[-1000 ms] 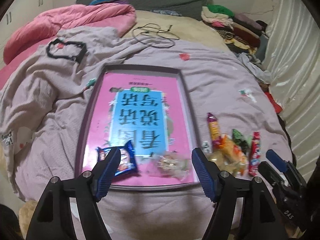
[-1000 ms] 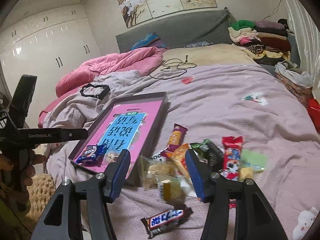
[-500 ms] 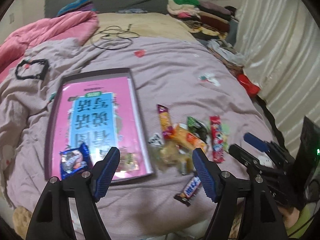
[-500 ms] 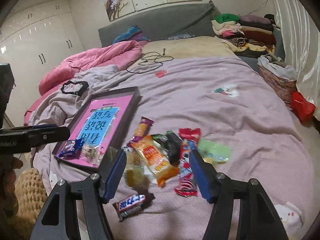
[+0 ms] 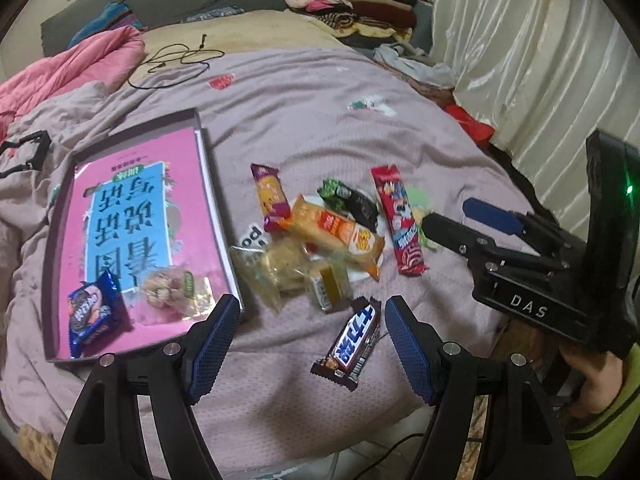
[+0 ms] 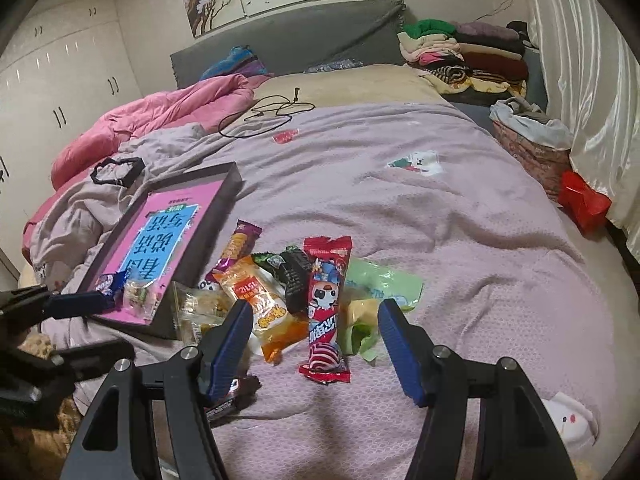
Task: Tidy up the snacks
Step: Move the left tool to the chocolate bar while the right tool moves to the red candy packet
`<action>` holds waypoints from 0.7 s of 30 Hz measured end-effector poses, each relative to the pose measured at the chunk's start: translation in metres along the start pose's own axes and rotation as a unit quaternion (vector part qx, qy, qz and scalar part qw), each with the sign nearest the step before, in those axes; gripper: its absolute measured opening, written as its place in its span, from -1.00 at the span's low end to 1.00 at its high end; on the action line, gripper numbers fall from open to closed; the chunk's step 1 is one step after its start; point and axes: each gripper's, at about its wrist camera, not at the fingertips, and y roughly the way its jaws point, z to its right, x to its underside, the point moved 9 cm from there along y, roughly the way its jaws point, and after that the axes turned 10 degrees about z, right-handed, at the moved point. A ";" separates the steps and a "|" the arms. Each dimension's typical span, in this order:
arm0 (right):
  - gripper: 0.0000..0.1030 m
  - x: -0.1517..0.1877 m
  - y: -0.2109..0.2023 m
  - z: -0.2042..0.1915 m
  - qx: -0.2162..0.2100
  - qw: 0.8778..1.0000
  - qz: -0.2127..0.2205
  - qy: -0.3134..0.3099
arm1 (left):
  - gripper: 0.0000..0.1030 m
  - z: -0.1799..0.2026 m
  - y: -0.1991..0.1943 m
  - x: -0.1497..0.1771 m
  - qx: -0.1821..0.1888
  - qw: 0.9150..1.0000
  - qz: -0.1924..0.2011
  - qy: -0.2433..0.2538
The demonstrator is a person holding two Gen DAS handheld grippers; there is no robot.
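1. My left gripper point(image 5: 308, 314) hangs over the near edge of the bed with its blue pads spread wide and nothing between them but bedspread
2. A dark chocolate bar point(image 5: 352, 344) lies on the lilac bedspread point(image 5: 320, 112) just inside the right pad of that gripper, its end close to the pad but not pressed by it
3. My right gripper point(image 6: 314, 320) has just been opening its jaws; they stand apart, tilted down at the snack pile, and no pad presses on anything
4. Seen between those right pads is the lower end of a long red packet point(image 6: 326, 308), lying flat on the cover, with an orange packet point(image 6: 264, 304) overlapping the pile to its left
5. Against the red packet's right side sits a pale green wrapper point(image 6: 380, 288), partly crumpled
6. A black and green packet point(image 5: 352, 202) lies behind the orange one, and a purple-ended bar point(image 5: 270, 196) points away toward the headboard
7. Two clear packets of pale biscuits point(image 5: 276, 268) sit at the pile's left edge, just beside the tray wall
8. The shallow dark tray point(image 5: 218, 216) rests on the bed left of the pile, holding a pink book point(image 5: 128, 216) with blue lettering
9. On the book's near end are a blue cookie pack point(image 5: 90, 314) and a clear wrapped snack point(image 5: 168, 292), side by side
10. From the left camera I see the person's hand point(image 5: 596, 380) and a green sleeve at the right gripper's handle
11. A black cable point(image 6: 264, 114) is looped far up the bed
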 end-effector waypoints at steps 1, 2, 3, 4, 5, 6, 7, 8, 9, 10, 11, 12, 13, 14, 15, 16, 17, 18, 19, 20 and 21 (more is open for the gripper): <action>0.26 0.002 0.001 0.000 -0.003 1.000 -0.001 -0.002 | 0.48 0.001 0.003 0.003 -0.001 1.000 -0.003 0.003; 0.26 0.004 0.003 0.000 -0.004 1.000 -0.001 -0.004 | 0.48 0.002 0.007 0.006 -0.001 1.000 -0.008 0.006; 0.26 0.005 0.004 0.000 -0.004 1.000 -0.002 -0.007 | 0.48 0.003 0.009 0.009 0.000 1.000 -0.011 0.007; 0.26 0.008 0.006 0.000 -0.003 1.000 -0.005 -0.010 | 0.48 0.005 0.012 0.011 0.003 1.000 -0.013 0.008; 0.26 0.010 0.007 0.000 -0.005 1.000 -0.008 -0.013 | 0.48 0.006 0.015 0.014 0.005 1.000 -0.017 0.011; 0.25 0.012 0.008 0.000 -0.008 1.000 -0.010 -0.014 | 0.48 0.008 0.018 0.016 0.005 1.000 -0.019 0.014; 0.25 0.013 0.009 0.000 -0.009 1.000 -0.010 -0.014 | 0.48 0.009 0.020 0.017 0.007 1.000 -0.019 0.016; 0.23 0.015 0.010 0.000 -0.009 1.000 -0.009 -0.015 | 0.48 0.010 0.022 0.018 0.009 1.000 -0.021 0.018; 0.16 0.016 0.010 0.000 -0.012 1.000 -0.010 -0.015 | 0.48 0.011 0.025 0.020 0.011 0.999 -0.022 0.020; 0.13 0.018 0.011 0.000 -0.016 1.000 -0.012 -0.014 | 0.48 0.012 0.028 0.022 0.013 0.999 -0.024 0.021; 0.06 0.021 0.012 0.001 -0.018 1.000 -0.014 -0.012 | 0.48 0.013 0.030 0.023 0.014 0.999 -0.026 0.022; -0.01 0.022 0.013 0.002 -0.019 1.000 -0.015 -0.009 | 0.48 0.014 0.033 0.025 0.015 0.999 -0.025 0.022; -0.05 0.022 0.013 0.003 -0.021 1.000 -0.016 -0.007 | 0.48 0.015 0.036 0.027 0.018 0.999 -0.026 0.023; -0.08 0.023 0.014 0.004 -0.024 1.000 -0.016 -0.003 | 0.47 0.017 0.039 0.028 0.021 0.999 -0.027 0.023; -0.14 0.023 0.014 0.005 -0.028 0.999 -0.016 -0.001 | 0.46 0.018 0.041 0.030 0.024 0.999 -0.028 0.022; -0.18 0.024 0.015 0.004 -0.033 0.999 -0.017 0.001 | 0.43 0.019 0.044 0.032 0.027 0.999 -0.031 0.022; -0.20 0.024 0.016 0.003 -0.036 0.999 -0.019 0.001 | 0.39 0.020 0.046 0.034 0.029 0.999 -0.033 0.023; -0.23 0.025 0.017 0.003 -0.036 0.999 -0.020 0.000 | 0.38 0.021 0.049 0.036 0.032 0.999 -0.036 0.025; -0.24 0.026 0.020 0.003 -0.034 0.999 -0.023 -0.001 | 0.36 0.022 0.051 0.038 0.034 0.998 -0.038 0.026; -0.24 0.027 0.022 0.003 -0.033 0.999 -0.028 -0.002 | 0.35 0.023 0.052 0.039 0.037 0.998 -0.039 0.028; -0.26 0.028 0.025 0.003 -0.033 0.999 -0.031 -0.001 | 0.34 0.024 0.053 0.039 0.038 0.998 -0.040 0.030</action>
